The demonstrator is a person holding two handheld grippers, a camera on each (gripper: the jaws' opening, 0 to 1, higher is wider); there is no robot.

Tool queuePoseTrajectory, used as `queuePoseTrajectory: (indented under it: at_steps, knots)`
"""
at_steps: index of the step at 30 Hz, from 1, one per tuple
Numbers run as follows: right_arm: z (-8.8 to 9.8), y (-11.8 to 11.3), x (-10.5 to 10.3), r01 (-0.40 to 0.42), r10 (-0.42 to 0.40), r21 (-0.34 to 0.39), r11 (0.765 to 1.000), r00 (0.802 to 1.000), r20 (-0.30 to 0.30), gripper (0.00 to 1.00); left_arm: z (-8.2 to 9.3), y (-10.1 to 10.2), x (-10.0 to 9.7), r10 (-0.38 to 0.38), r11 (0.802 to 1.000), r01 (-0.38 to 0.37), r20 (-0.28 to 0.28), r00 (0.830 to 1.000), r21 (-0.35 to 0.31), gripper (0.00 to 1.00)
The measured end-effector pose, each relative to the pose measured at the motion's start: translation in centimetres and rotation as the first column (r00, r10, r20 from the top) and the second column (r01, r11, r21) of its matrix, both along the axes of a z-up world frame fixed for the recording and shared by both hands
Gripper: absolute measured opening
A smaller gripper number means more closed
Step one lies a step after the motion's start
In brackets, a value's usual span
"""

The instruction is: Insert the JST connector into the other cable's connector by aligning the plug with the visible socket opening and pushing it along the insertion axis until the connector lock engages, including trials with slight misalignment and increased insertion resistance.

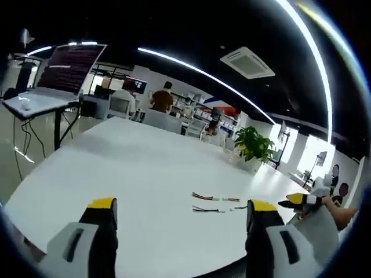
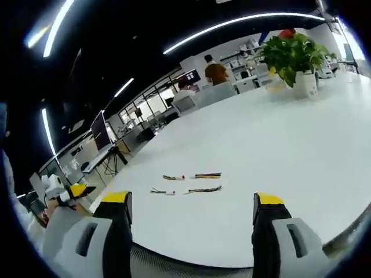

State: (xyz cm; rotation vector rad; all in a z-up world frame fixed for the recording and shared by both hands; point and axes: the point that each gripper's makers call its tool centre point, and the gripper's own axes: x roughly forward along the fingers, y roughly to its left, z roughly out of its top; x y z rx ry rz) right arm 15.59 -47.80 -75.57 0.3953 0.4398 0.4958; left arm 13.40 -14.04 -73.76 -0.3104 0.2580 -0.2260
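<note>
4 short cables (image 1: pixel 211 203) with thin multicoloured wires and small pale connectors lie in 2 rows on the smooth white surface (image 1: pixel 145 174), well ahead of both tools. No writing is legible. The left hand-held gripper (image 1: pixel 181 209) and right hand-held gripper (image 2: pixel 191 204) stand spread, yellow-tipped, holding nothing. A leafy potted plant (image 2: pixel 293 58) sits beyond.

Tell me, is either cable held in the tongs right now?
No, both cables lie loose on the white table, ahead of the open right tongs.

Table (image 1: pixel 145 174) smooth white, faint sheen; jaws matt plastic.
</note>
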Motion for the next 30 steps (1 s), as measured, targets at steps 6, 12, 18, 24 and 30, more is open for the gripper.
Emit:
queuePoseTrajectory:
  at_steps: [6, 12, 18, 24, 30]
  knots:
    - [1.9, -2.4, 1.9, 0.040, -0.042, 0.052, 0.998, 0.998, 0.045, 0.84, 0.9, -1.6, -0.2, -0.111, 0.990, 0.113, -0.025, 0.993, 0.080, 0.98]
    - [3.0, -3.9, 3.3, 0.041, -0.038, -0.029, 0.999, 0.996, 0.087, 0.78, 2.6, -0.8, 1.5, -0.153, 0.976, 0.155, -0.023, 0.988, 0.153, 0.99]
    - [3.8, -3.7, 4.1, -0.015, 0.032, -0.137, 0.991, 0.992, 0.120, 0.75, 4.4, -1.0, 4.1, -0.203, 0.962, 0.186, 0.067, 0.977, 0.200, 0.99]
    - [5.0, -3.0, 5.3, -0.104, 0.143, -0.231, 0.968, 0.976, 0.161, 0.68, 5.8, -1.9, 6.3, -0.260, 0.951, 0.233, 0.121, 0.958, 0.203, 0.99]
    - [6.7, -2.5, 7.0, -0.179, 0.239, -0.273, 0.945, 0.949, 0.206, 0.62, 8.2, -3.2, 8.5, -0.334, 0.927, 0.287, 0.183, 0.925, 0.240, 0.99]
